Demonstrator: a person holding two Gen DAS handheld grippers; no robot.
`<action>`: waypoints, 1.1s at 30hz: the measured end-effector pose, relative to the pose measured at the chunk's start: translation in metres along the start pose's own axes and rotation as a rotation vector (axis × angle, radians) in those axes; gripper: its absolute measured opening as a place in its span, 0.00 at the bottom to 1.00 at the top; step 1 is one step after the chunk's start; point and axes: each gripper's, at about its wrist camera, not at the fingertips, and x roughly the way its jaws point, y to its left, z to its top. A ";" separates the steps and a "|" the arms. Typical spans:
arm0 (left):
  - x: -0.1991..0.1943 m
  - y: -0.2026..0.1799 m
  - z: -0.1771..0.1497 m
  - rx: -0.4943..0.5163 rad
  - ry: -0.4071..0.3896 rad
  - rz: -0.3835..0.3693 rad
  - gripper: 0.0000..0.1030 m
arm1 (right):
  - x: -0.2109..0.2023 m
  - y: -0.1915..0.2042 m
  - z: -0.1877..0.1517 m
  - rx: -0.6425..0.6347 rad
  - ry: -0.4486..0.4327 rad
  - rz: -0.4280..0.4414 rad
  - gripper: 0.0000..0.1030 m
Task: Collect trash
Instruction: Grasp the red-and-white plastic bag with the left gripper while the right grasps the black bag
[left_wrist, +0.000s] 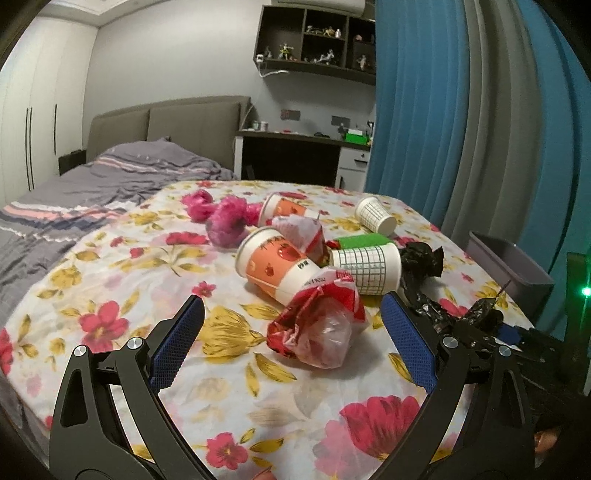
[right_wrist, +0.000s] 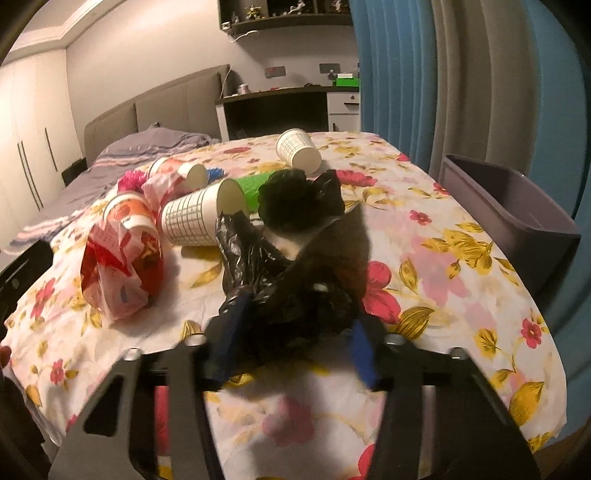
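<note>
**Right hand-held gripper clamped on black bag; left one spread before red-and-clear bag**

Left hand-held gripper (left_wrist: 291, 314): jaws wide apart, blue pads facing inward, nothing gripped. A crumpled red-and-clear plastic bag (left_wrist: 317, 332) lies on the flowered bedsheet (left_wrist: 110, 280) between and just ahead of its fingertips, touching neither pad.

Just beyond that bag: an orange-printed paper cup (left_wrist: 275, 267) on its side, mouth toward the left. Touching it on the right, a grid-patterned paper cup (left_wrist: 365, 267), also on its side. A green item (left_wrist: 364, 242) lies behind the grid cup; what it is, I cannot tell.

Farther ahead: a 2nd orange cup (left_wrist: 282, 210), a 2nd grid cup (left_wrist: 375, 215) well to the right, and a pink plastic bag (left_wrist: 225, 218) to the left.

Right hand-held gripper (right_wrist: 291, 332): jaws partly closed, pads pressed into a crumpled black plastic bag (right_wrist: 280, 273). The bag bulges up between the fingers and trails ahead toward the grid cup's mouth. Frame slightly blurred here.

To the right of this gripper, off the bed's edge: a grey plastic bin (right_wrist: 517, 206), open top. Blue curtain (right_wrist: 388, 74) behind it.
</note>
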 end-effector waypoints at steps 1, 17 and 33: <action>0.003 0.000 -0.001 -0.003 0.006 -0.002 0.92 | 0.000 0.000 -0.001 -0.003 -0.001 0.010 0.38; 0.058 -0.003 -0.005 -0.014 0.191 -0.063 0.71 | -0.035 -0.024 0.001 0.019 -0.076 0.012 0.11; 0.028 -0.005 -0.008 -0.032 0.138 -0.137 0.08 | -0.060 -0.032 0.002 0.038 -0.129 0.032 0.11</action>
